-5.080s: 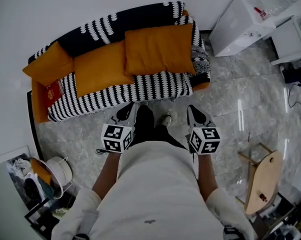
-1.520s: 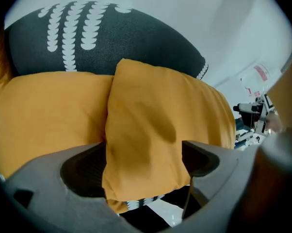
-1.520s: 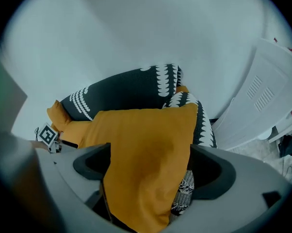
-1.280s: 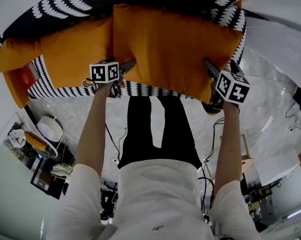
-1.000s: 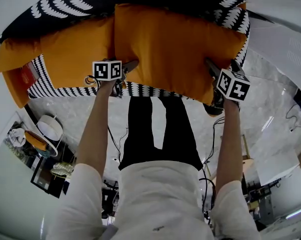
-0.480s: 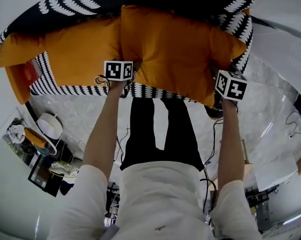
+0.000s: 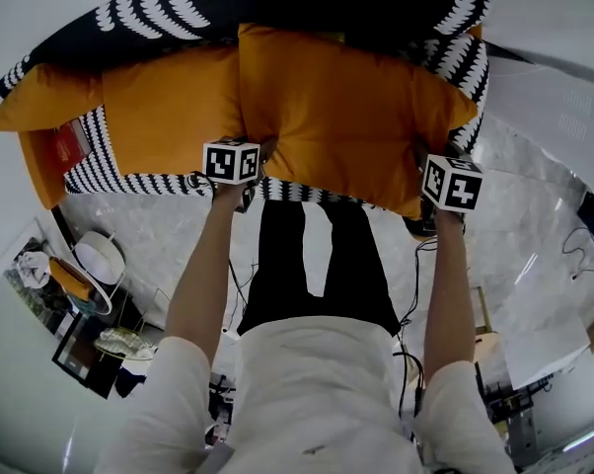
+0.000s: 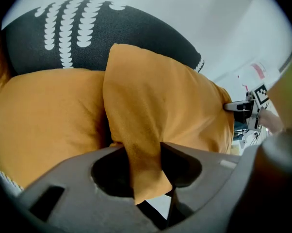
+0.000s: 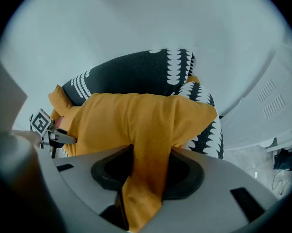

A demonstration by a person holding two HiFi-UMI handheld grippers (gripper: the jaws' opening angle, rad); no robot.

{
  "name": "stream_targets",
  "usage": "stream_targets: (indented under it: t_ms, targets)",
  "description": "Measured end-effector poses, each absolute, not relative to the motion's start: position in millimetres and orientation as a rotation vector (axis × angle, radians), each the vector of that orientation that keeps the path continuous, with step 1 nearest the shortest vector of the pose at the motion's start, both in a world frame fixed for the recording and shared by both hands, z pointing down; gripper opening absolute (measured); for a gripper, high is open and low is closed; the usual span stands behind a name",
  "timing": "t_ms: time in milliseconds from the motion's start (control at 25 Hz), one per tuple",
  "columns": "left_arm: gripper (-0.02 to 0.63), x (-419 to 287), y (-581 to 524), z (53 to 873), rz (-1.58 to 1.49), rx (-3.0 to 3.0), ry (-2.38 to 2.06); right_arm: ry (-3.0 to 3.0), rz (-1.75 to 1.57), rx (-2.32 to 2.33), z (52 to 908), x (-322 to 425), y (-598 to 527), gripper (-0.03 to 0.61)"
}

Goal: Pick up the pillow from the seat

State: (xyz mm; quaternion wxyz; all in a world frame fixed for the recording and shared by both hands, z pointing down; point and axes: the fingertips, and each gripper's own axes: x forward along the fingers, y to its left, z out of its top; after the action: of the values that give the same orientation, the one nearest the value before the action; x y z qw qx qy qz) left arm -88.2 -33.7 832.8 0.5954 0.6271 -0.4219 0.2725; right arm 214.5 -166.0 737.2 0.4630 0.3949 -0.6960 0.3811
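Having just clamped left hand-held gripper (image 8: 146, 171) and right hand-held gripper (image 9: 148, 171) onto pillow's (image 7: 346, 107) 2 near corners, ready to lift.

The pillow (image 7: 341, 107) is a flat mustard-orange with no print at all, the same shade as the cushion (image 7: 169, 107) beside it and the small cushion (image 7: 31, 117) at the far left. The sofa throw (image 7: 169, 13) is black with rows of white scallop shapes, and along the seat front (image 7: 129, 179) it turns into tight black-and-white stripes. There's a red booklet (image 7: 68, 146) too. The floor (image 7: 149, 230) is grey marble-look with pale veins and the wall (image 7: 40, 8) is plain white. The person's got a white shirt (image 7: 317, 383) and black trousers (image 7: 322, 275).
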Motion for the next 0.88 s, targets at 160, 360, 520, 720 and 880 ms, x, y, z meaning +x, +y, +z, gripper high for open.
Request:
stream_targets:
  t_ms: [160, 360, 520, 720, 880]
  targets:
    - [0.163, -90.9, -28.6, 801.0, 0.683, 1.458, -1.013, -1.716, 0.930, 0.987, 715.9, 220.2, -156.0, 0.175]
    - [0.163, -93.0, -22.7, 763.3, 0.640, 1.519, -1.018, -1.732, 0.901, 1.026, 678.6, 220.5, -147.6, 0.175]
    - [0.160, -98.7, -19.8, 728.1, 0.626, 1.579, -1.028, -1.751, 0.887, 1.066, 641.9, 218.3, -136.6, 0.175]
    - [0.158, -112.8, -27.6, 683.4, 0.584, 1.681, -1.064, -1.810, 0.883, 1.136, 597.8, 211.0, -124.5, 0.175]
    - [0.156, -126.9, -28.6, 648.8, 0.570, 1.762, -1.085, -1.853, 0.874, 1.184, 565.7, 203.4, -109.8, 0.175]
